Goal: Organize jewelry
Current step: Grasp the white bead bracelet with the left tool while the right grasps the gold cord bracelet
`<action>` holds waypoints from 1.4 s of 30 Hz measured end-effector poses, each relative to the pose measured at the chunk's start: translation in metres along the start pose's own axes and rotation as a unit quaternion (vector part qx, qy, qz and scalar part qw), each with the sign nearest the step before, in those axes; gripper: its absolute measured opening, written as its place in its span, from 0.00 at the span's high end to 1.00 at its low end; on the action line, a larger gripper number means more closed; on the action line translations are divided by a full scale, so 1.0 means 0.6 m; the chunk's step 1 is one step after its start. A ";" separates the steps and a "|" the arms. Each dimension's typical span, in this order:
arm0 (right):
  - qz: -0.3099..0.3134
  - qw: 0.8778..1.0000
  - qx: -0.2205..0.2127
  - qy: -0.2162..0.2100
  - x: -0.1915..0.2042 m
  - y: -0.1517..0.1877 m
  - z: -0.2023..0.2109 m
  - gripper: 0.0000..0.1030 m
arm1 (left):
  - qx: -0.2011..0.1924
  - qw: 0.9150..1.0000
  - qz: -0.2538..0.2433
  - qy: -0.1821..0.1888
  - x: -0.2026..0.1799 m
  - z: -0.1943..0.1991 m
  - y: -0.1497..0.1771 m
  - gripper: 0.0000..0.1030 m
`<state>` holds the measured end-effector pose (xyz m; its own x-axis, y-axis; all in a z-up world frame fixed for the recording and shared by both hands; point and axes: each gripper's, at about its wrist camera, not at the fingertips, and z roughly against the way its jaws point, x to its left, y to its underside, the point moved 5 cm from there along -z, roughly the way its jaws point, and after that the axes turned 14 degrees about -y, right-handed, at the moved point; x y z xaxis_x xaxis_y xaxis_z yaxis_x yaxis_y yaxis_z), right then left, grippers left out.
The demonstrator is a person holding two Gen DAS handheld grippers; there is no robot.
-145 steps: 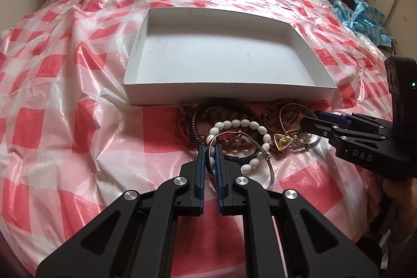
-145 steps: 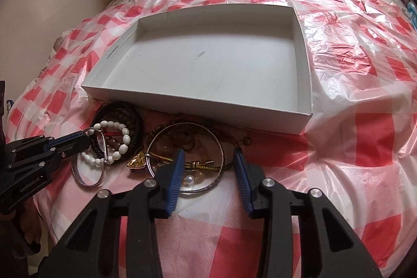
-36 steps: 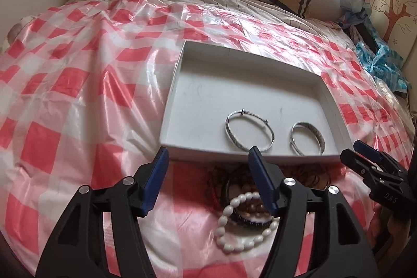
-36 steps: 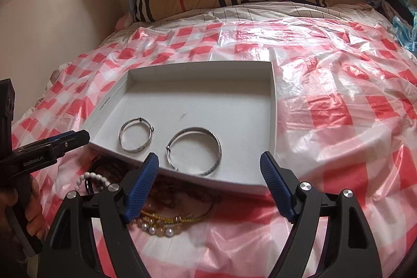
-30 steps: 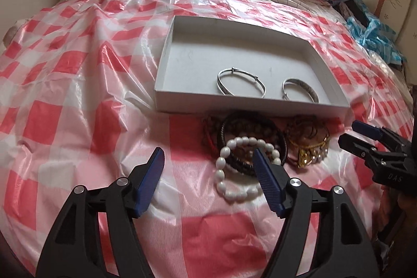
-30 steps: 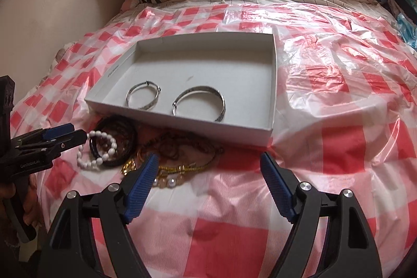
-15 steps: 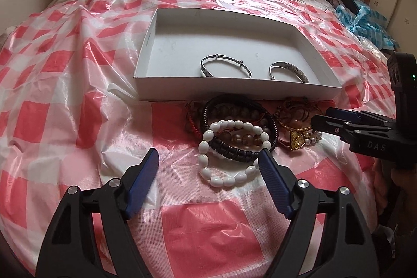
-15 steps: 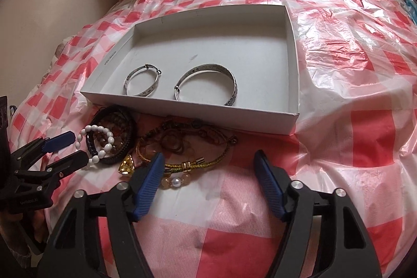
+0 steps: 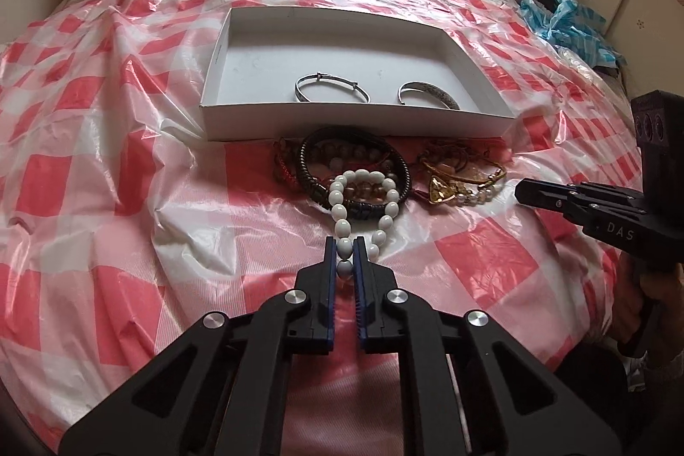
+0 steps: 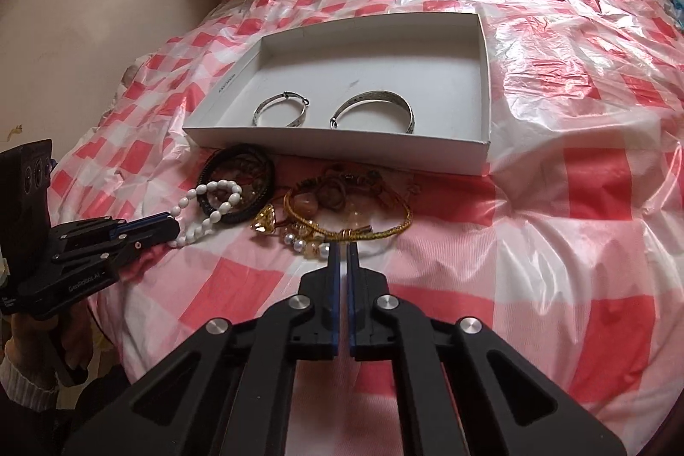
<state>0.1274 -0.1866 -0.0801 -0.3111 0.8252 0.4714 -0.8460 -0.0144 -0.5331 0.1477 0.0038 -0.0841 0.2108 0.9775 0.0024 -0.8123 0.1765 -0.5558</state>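
Both grippers at the jewelry pile on a bed covered with a red-and-white checked plastic sheet (image 9: pixel 128 174). The left gripper (image 9: pixel 344 248) is closed on the near end of a white bead bracelet (image 9: pixel 363 199), whose far loop lies across a black braided bracelet (image 9: pixel 316 157). The right gripper (image 10: pixel 340 251) has its jaws drawn almost together at the near edge of a thin gold bangle (image 10: pixel 355 229); whether the bangle is actually caught between them cannot be told. A white cardboard tray (image 9: pixel 355 122) sits just beyond the pile and holds two silver bangles, a thin one (image 9: pixel 331 88) and a wider engraved one (image 9: pixel 429 95), lying side by side and apart. Beside the gold bangle lie a yellow triangular pendant (image 10: pixel 266 220), pearl beads and brown cords, all overlapping. Likely faults from here: the bead bracelet, being round and smooth, may slip from a pinch on a single bead; lifting it may drag the black bracelet it rests on; the gold bangle may pull the tangled cords and pendant with it, or be missed altogether if the jaws have closed short of it; the soft, slippery sheet may shift the tray. Legible writing: "DAS" on the right gripper body in the left view, "GenROBOT.AI" on the left gripper body in the right view; small print on the tray wall is unreadable.
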 end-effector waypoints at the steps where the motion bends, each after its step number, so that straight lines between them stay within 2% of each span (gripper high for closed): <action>1: 0.000 1.000 0.000 -0.001 0.002 0.007 0.008 0.97 | -0.002 1.000 -0.002 0.003 0.000 0.008 0.004 0.93; 5: -0.019 1.000 0.018 0.003 -0.015 0.027 0.019 0.97 | 0.007 1.000 -0.009 0.004 0.005 0.013 0.011 0.93; 6: -0.027 0.999 0.017 0.005 -0.023 0.026 0.019 0.93 | 0.008 1.000 -0.003 0.003 0.008 0.012 0.010 0.93; 7: -0.035 0.999 0.015 0.004 -0.031 0.023 0.019 0.86 | 0.011 1.000 0.003 0.006 0.012 0.009 0.009 0.91; 8: -0.042 0.999 0.008 -0.001 -0.035 0.016 0.019 0.61 | 0.013 1.000 0.009 0.008 0.015 0.006 0.007 0.90; 9: -0.044 0.999 -0.004 -0.005 -0.037 0.007 0.020 0.41 | 0.011 1.000 0.015 0.006 0.018 0.005 0.004 0.83; 10: -0.043 0.999 -0.011 -0.006 -0.037 -0.002 0.018 0.39 | 0.008 1.000 0.022 0.004 0.020 0.003 0.001 0.71; 13: -0.050 0.999 -0.010 -0.015 -0.044 -0.028 -0.008 0.39 | -0.007 0.999 0.039 -0.001 0.025 -0.001 -0.011 0.50; 16: -0.077 0.997 0.006 -0.009 -0.068 -0.039 -0.047 0.41 | -0.007 0.999 0.038 -0.005 0.019 -0.017 -0.019 0.48; 17: -0.078 0.997 0.006 -0.006 -0.073 -0.042 -0.054 0.49 | -0.006 0.999 0.035 -0.003 0.015 -0.021 -0.019 0.48; 18: -0.075 0.997 0.005 -0.007 -0.073 -0.045 -0.056 0.63 | -0.005 1.000 0.028 -0.002 0.009 -0.025 -0.018 0.49; 19: -0.079 0.997 0.003 -0.020 -0.073 -0.047 -0.055 0.71 | -0.003 1.000 0.018 -0.004 0.003 -0.028 -0.017 0.61; 20: -0.083 0.996 0.001 -0.033 -0.071 -0.049 -0.053 0.86 | 0.001 1.000 0.006 -0.006 -0.002 -0.030 -0.014 0.70; 21: -0.079 0.996 -0.002 -0.033 -0.068 -0.048 -0.048 0.92 | 0.004 1.000 -0.006 -0.008 -0.009 -0.032 -0.011 0.82; 22: -0.070 0.997 -0.003 -0.026 -0.063 -0.048 -0.043 0.96 | 0.002 1.000 -0.014 -0.010 -0.013 -0.030 -0.009 0.88; 24: -0.060 0.997 -0.012 -0.037 -0.048 -0.044 -0.028 0.96 | -0.002 1.000 -0.018 -0.003 -0.017 -0.022 -0.006 0.93; 29: -0.039 0.997 -0.041 -0.057 -0.009 -0.034 0.020 0.96 | -0.024 0.999 -0.009 0.021 -0.015 0.014 -0.009 0.93; 35: -0.013 0.988 -0.081 -0.130 0.045 -0.040 0.072 0.96 | -0.059 0.997 0.001 0.058 -0.016 0.067 -0.022 0.93; 36: -0.010 0.988 -0.079 -0.129 0.050 -0.041 0.074 0.96 | -0.060 0.996 0.001 0.058 -0.016 0.070 -0.023 0.93; 38: 0.009 0.997 -0.048 -0.056 0.048 -0.041 0.061 0.96 | -0.054 0.997 -0.002 0.052 -0.017 0.067 -0.021 0.93; 39: 0.009 0.998 -0.038 -0.057 0.046 -0.038 0.054 0.96 | -0.047 0.998 -0.004 0.046 -0.016 0.061 -0.019 0.93; 41: -0.016 0.994 -0.035 -0.100 0.041 -0.031 0.051 0.96 | -0.032 0.999 -0.006 0.036 -0.014 0.050 -0.012 0.93; 42: -0.011 0.995 -0.034 -0.091 0.041 -0.028 0.052 0.96 | -0.027 0.999 -0.010 0.032 -0.014 0.046 -0.008 0.93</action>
<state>0.1204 -0.1836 -0.0377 -0.3716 0.7095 0.5987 -0.8239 0.0452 -0.5649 0.1350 -0.0022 -0.0583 0.2624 0.9642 -0.0381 -0.7779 0.1880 -0.5997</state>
